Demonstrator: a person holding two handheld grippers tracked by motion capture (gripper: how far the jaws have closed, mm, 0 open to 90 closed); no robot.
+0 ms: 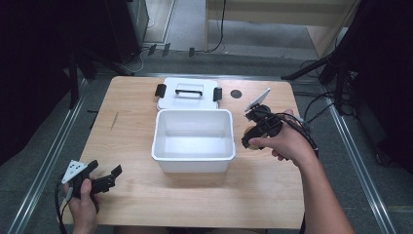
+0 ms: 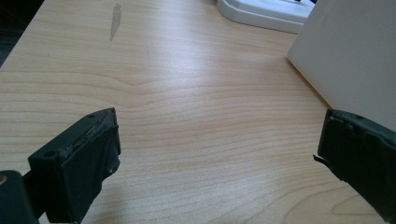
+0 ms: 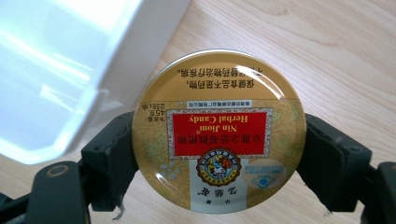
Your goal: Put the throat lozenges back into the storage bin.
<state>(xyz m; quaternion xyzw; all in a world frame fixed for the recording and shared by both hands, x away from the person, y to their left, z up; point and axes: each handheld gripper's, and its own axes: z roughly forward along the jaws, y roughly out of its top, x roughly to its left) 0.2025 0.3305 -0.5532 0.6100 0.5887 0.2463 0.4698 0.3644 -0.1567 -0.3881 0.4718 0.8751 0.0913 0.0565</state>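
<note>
Left gripper [image 1: 108, 181]: lower left of the high view, I have it parked low over the table [image 1: 131, 146], jaws wide apart with nothing between them. It sits idle there so it stays out of the way.
Left gripper view: bare wood between the jaws, bin wall at the right edge, so this side is free to steady the bin if I need it.
Grey mark [image 2: 115, 19]: smudge on the wood, upper left of the left gripper view, ignore.
Bin [image 1: 193, 156]: white open box at frame centre, looks empty, mouth up; my read is it's the drop target.
Lid [image 1: 187, 100]: lies flat just behind the bin, touching or nearly so, black handle up, black clips at both ends. It's off so the bin is open for loading.
Candy tin [image 3: 219, 133]: round gold herbal candy tin, clamped by its rim between my right jaws, lid face toward the camera, lifted off the table just right of the bin wall.
Right gripper [image 1: 253, 137]: right of centre, closed on the tin across its width, the rim giving the pads something firm to bite.
Black disc [image 1: 236, 94]: small, upper right on the table, apart from everything.
Next, my guess: carry the tin over the rim, then release.
</note>
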